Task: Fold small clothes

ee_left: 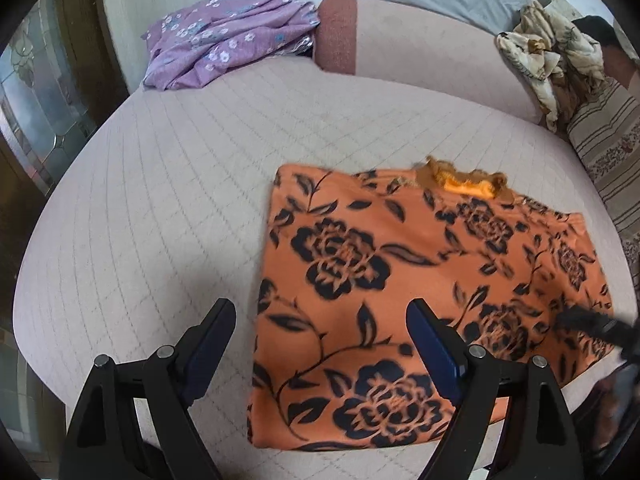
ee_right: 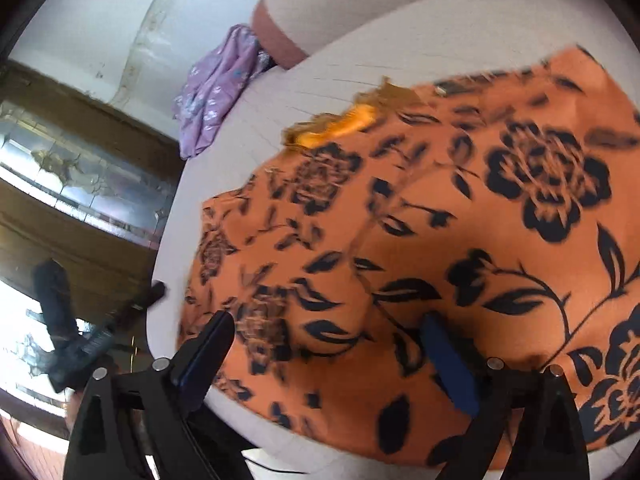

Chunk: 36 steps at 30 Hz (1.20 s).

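Observation:
An orange garment with black flowers [ee_left: 420, 280] lies folded flat on the pale quilted bed [ee_left: 180, 200], its frilly neckline [ee_left: 464, 180] at the far edge. My left gripper [ee_left: 320, 320] is open and empty, just above the garment's left near edge. The garment fills the right wrist view [ee_right: 440, 220]. My right gripper [ee_right: 328, 336] is open and empty, low over the garment's near part. The right gripper's blurred tip [ee_left: 588, 324] shows over the garment's right side in the left wrist view. The left gripper [ee_right: 80, 328] shows blurred at the left in the right wrist view.
A purple flowered cloth [ee_left: 224, 40] lies at the bed's far left corner, also in the right wrist view [ee_right: 216, 92]. A pink bolster [ee_left: 400, 44] runs along the back. A crumpled patterned blanket [ee_left: 552, 56] and a striped cushion [ee_left: 612, 152] sit at the right.

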Motion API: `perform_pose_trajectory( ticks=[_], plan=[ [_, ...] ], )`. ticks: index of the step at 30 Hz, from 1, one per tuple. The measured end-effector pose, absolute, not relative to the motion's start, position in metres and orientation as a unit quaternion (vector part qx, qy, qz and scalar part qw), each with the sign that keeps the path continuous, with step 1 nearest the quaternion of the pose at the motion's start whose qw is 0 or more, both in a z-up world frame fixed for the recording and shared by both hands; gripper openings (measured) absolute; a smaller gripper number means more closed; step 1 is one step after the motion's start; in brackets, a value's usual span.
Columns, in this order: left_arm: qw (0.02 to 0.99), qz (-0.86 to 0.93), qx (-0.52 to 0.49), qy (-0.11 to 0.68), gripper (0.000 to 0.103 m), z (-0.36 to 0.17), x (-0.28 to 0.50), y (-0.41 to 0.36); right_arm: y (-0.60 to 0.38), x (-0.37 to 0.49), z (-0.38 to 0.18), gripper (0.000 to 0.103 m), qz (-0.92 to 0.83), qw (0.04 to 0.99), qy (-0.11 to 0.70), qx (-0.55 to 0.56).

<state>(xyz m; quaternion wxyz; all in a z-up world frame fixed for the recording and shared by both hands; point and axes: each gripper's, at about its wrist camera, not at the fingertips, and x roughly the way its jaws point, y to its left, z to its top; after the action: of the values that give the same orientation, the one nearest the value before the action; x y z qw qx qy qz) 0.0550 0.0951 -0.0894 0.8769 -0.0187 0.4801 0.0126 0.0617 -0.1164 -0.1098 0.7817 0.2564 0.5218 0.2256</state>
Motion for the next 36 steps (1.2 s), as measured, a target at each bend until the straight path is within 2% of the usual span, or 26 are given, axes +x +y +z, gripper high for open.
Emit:
perform_pose_trajectory(
  ticks=[4, 7, 8, 14, 16, 18, 20, 26, 36],
  plan=[
    [0.864, 0.018, -0.036, 0.502, 0.087, -0.113, 0.052, 0.101, -0.103, 0.066, -0.082, 0.097, 0.258, 0.790, 0.493, 0.258],
    [0.860, 0.017, -0.048, 0.508, 0.087, -0.120, 0.048, 0.105, -0.082, 0.078, -0.103, 0.100, 0.268, 0.775, 0.517, 0.247],
    [0.861, 0.016, -0.046, 0.507, 0.087, -0.119, 0.047, 0.106, -0.076, 0.084, -0.127, 0.099, 0.248, 0.759, 0.554, 0.236],
    [0.863, 0.023, -0.055, 0.502, 0.087, -0.116, 0.043, 0.113, -0.067, 0.075, -0.089, 0.100, 0.274, 0.779, 0.507, 0.247],
    [0.863, 0.020, -0.058, 0.501, 0.087, -0.114, 0.042, 0.112, -0.064, 0.076, -0.094, 0.100, 0.279, 0.777, 0.508, 0.243],
    [0.865, 0.016, -0.049, 0.499, 0.087, -0.109, 0.040, 0.108, -0.062, 0.082, -0.127, 0.099, 0.270, 0.754, 0.549, 0.240],
    [0.871, 0.014, -0.036, 0.489, 0.087, -0.103, 0.035, 0.105, -0.067, 0.079, -0.121, 0.099, 0.273, 0.763, 0.530, 0.251],
    [0.877, -0.002, -0.041, 0.479, 0.087, -0.093, 0.033, 0.089, -0.096, 0.045, -0.083, 0.099, 0.245, 0.792, 0.495, 0.262],
    [0.867, -0.068, -0.002, 0.494, 0.087, -0.110, 0.039, 0.019, -0.183, -0.050, -0.132, 0.099, 0.144, 0.765, 0.512, 0.362]
  ],
)
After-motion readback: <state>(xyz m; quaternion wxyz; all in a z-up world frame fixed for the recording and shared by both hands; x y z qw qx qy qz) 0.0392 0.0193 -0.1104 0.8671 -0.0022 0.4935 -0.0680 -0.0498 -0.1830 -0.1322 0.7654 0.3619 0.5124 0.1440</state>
